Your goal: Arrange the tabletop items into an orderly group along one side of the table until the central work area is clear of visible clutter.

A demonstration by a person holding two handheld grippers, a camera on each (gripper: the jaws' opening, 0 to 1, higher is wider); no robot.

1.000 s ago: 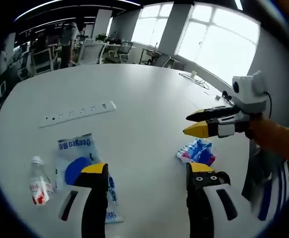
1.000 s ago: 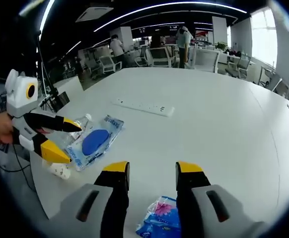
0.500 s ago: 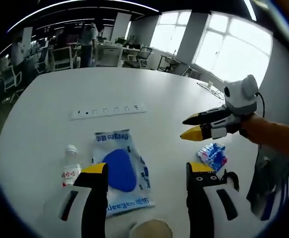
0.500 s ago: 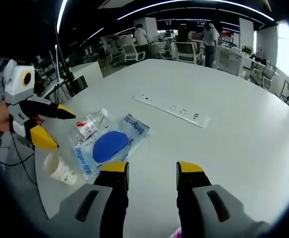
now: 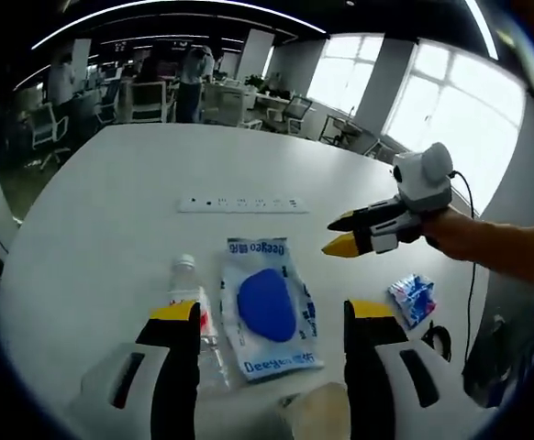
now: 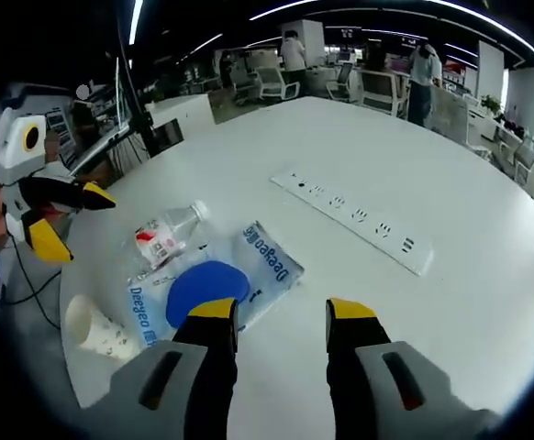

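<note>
While bottle [image 6: 167, 232] lies sideways (contents unclear), paper cup [image 6: 98, 329] lies beside pouch [image 6: 215, 282].

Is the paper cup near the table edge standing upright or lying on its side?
On its side. In the right gripper view the paper cup lies flat on the table, its open mouth toward the edge, beside the cloth packet.

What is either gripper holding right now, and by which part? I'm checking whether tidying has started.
Nothing is held. The left gripper and right gripper are both open above the table, jaws empty.

Table [image 6: 450, 165] beyond power strip [image 6: 354, 218] bare — open passage.
</note>
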